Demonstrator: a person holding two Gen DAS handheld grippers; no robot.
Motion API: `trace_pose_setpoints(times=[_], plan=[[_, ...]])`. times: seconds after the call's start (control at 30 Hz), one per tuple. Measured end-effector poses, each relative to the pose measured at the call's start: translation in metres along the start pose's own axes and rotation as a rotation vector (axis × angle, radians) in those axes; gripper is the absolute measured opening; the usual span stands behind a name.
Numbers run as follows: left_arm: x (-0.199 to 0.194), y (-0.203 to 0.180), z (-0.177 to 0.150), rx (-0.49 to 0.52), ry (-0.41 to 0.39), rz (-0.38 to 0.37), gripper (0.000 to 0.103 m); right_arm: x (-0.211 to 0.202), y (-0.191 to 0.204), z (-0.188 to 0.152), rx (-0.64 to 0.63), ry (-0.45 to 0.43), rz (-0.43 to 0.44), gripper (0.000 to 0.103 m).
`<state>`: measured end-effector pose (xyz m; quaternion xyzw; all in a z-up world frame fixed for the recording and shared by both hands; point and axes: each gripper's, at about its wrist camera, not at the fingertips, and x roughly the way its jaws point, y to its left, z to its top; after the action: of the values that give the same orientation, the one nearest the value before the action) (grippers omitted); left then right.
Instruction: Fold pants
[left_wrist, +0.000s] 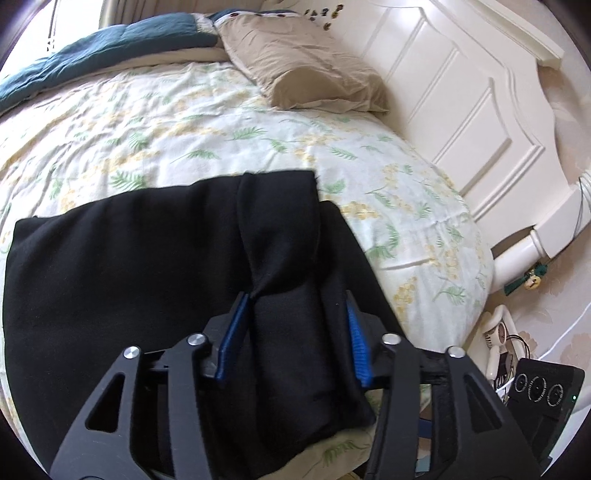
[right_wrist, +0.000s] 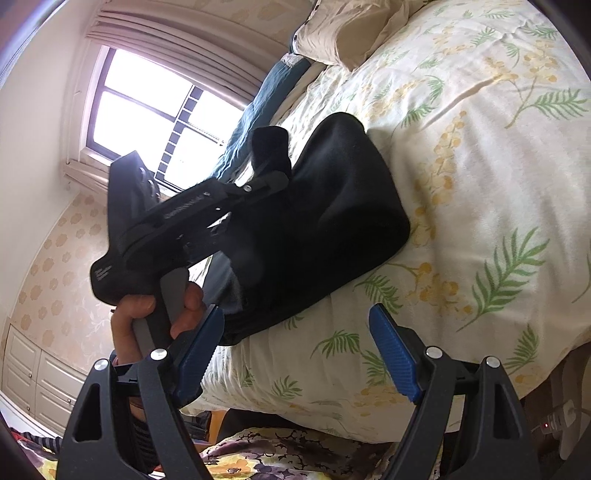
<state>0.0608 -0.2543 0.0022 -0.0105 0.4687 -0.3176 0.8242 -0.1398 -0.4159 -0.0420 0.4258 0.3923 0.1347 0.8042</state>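
Black pants (left_wrist: 147, 266) lie folded on the floral bedsheet (left_wrist: 184, 122), near the bed's front edge. A narrower folded layer (left_wrist: 284, 236) lies on top at the right. My left gripper (left_wrist: 295, 295) is open, its blue pads astride a raised crease of that top layer. In the right wrist view the pants (right_wrist: 332, 206) show as a dark bundle, with the left gripper's black body (right_wrist: 184, 214) and the hand over them. My right gripper (right_wrist: 295, 314) is open and empty, over the sheet (right_wrist: 480, 184) at the pants' near corner.
A tan pillow (left_wrist: 314, 62) and a teal blanket (left_wrist: 110, 48) lie at the head of the bed. A white headboard (left_wrist: 461, 110) stands at right, with a black device (left_wrist: 546, 387) on the floor below. A window (right_wrist: 147, 110) is beyond the bed.
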Motion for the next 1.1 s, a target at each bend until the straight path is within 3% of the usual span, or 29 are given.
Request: trace_pose_setpoints(times=[0.2, 0.37, 0.5, 0.63, 0.77, 0.9, 0.97, 1.03, 1.07, 1.1], plan=[[-0.029, -0.013, 0.0, 0.057, -0.081, 0.035, 0.077, -0.007, -0.001, 0.004, 0.0, -0.011, -0.019, 0.08], [-0.08, 0.015, -0.007, 0.018, -0.184, 0.044, 0.093, -0.016, 0.014, 0.022, -0.05, -0.036, -0.019, 0.08], [-0.113, 0.065, -0.026, -0.069, -0.215, 0.082, 0.094, -0.012, 0.022, 0.05, -0.089, -0.049, -0.015, 0.08], [-0.133, 0.124, -0.059, -0.187, -0.23, 0.132, 0.094, 0.02, 0.02, 0.082, -0.091, -0.003, -0.01, 0.08], [-0.141, 0.174, -0.095, -0.292, -0.193, 0.175, 0.094, 0.058, 0.014, 0.097, -0.089, 0.067, -0.039, 0.08], [-0.142, 0.195, -0.115, -0.343, -0.167, 0.185, 0.094, 0.079, 0.019, 0.1, -0.116, 0.106, -0.053, 0.079], [-0.142, 0.199, -0.122, -0.351, -0.161, 0.182, 0.094, 0.087, 0.023, 0.099, -0.135, 0.129, -0.082, 0.069], [-0.139, 0.2, -0.123, -0.36, -0.154, 0.168, 0.094, 0.093, 0.027, 0.097, -0.178, 0.152, -0.15, 0.042], [-0.139, 0.199, -0.124, -0.362, -0.153, 0.158, 0.094, 0.094, 0.028, 0.098, -0.19, 0.164, -0.164, 0.034], [-0.138, 0.199, -0.125, -0.362, -0.152, 0.151, 0.094, 0.094, 0.027, 0.098, -0.188, 0.183, -0.146, 0.017]])
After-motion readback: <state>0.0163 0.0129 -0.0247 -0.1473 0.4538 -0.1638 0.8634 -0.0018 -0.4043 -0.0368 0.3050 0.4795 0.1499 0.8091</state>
